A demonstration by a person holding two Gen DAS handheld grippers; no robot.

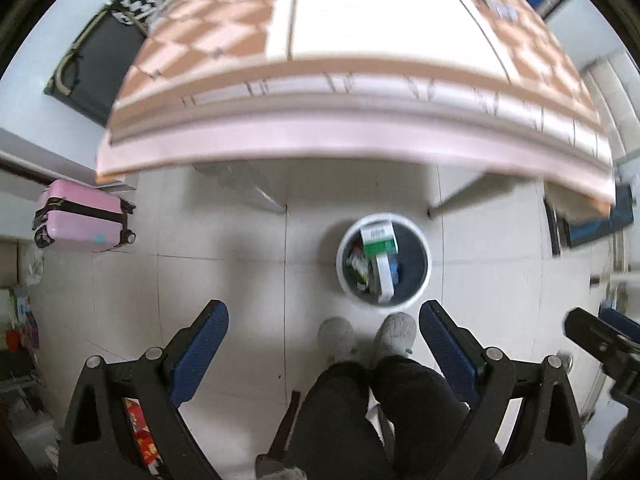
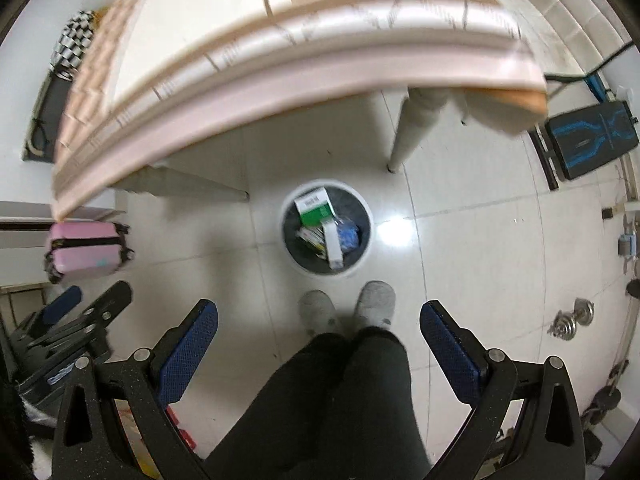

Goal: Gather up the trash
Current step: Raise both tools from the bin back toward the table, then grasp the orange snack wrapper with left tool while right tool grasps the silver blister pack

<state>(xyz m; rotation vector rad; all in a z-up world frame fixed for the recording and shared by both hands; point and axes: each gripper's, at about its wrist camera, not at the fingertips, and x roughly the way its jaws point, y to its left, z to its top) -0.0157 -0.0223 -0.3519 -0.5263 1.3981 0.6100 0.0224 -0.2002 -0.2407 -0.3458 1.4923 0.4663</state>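
Note:
A round white bin (image 1: 425,261) with a dark liner stands on the tiled floor in front of the table. It holds a green and white box (image 1: 378,240), a white box and other trash. It also shows in the right wrist view (image 2: 366,216), with a green and white box (image 2: 316,206) and something blue inside. My left gripper (image 1: 322,320) is open and empty, high above the floor, near the bin. My right gripper (image 2: 318,318) is open and empty, also above the floor. The right gripper (image 1: 600,340) shows at the right edge of the left wrist view.
A table with an orange checked cloth (image 1: 320,120) overhangs beyond the bin; it also shows in the right wrist view (image 2: 280,60). A pink suitcase (image 1: 80,216) lies at the left. The person's legs and grey slippers (image 1: 394,332) stand by the bin. Dumbbells (image 2: 572,320) lie at the right.

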